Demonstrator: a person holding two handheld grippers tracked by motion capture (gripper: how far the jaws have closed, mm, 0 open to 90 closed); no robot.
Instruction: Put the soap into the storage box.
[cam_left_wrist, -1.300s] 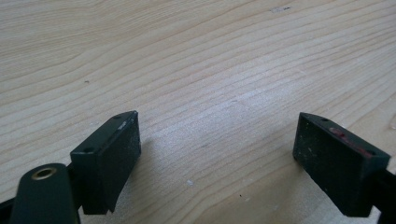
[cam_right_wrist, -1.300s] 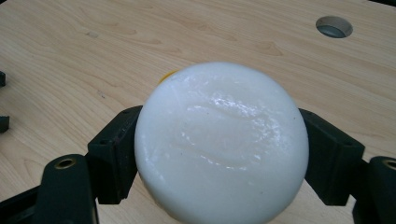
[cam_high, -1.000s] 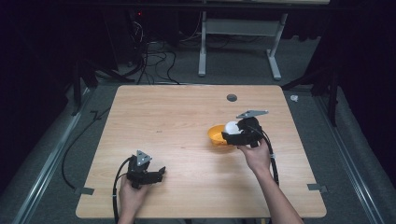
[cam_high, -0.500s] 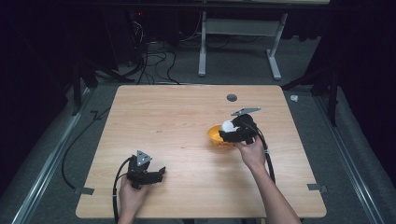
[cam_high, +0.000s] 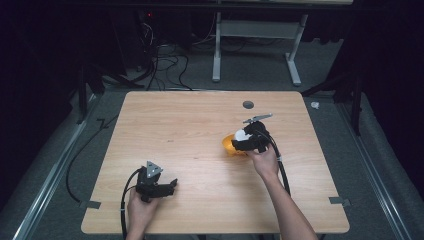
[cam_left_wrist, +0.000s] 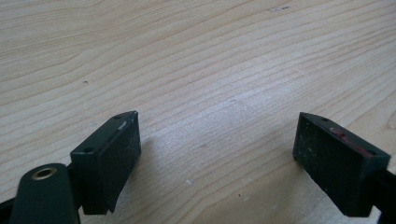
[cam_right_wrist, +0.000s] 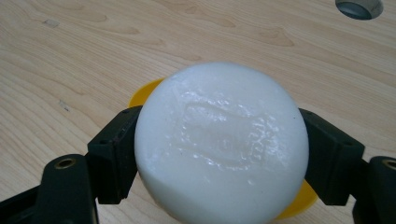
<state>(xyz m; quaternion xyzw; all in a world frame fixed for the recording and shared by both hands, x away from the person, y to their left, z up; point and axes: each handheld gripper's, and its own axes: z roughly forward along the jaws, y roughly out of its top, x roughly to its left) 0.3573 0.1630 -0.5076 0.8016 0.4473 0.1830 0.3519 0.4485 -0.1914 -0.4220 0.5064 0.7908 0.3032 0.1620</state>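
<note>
Two grippers are seen at the wooden counter (cam_high: 190, 130). The right gripper (cam_high: 245, 142) is held in the person's right hand (cam_high: 263, 161), and a round white soap bar (cam_right_wrist: 222, 142) is clamped between its two black jaws, one pad pressed against each side of the bar. An embossed rectangle with faint lettering is seen on the bar's upper face, though the lettering cannot be read. Directly beneath the gripped bar and the jaws, a yellow dish (cam_right_wrist: 144, 93) is seen, its rim showing past the bar on both sides; whether the bar touches the dish cannot be told. In the high view the bar (cam_high: 241, 135) is seen just above the dish (cam_high: 228, 145). Beyond the jaws, farther across the counter, a round grey hole (cam_right_wrist: 358, 8) is set into the wood.

The left gripper (cam_high: 170, 187) is held in the left hand (cam_high: 140, 207), well apart from the right one and from the dish. Its jaws are spread wide, and nothing but bare wood grain is seen between them. A black cable (cam_high: 125, 200) is trailed from it toward the counter's near edge.
</note>
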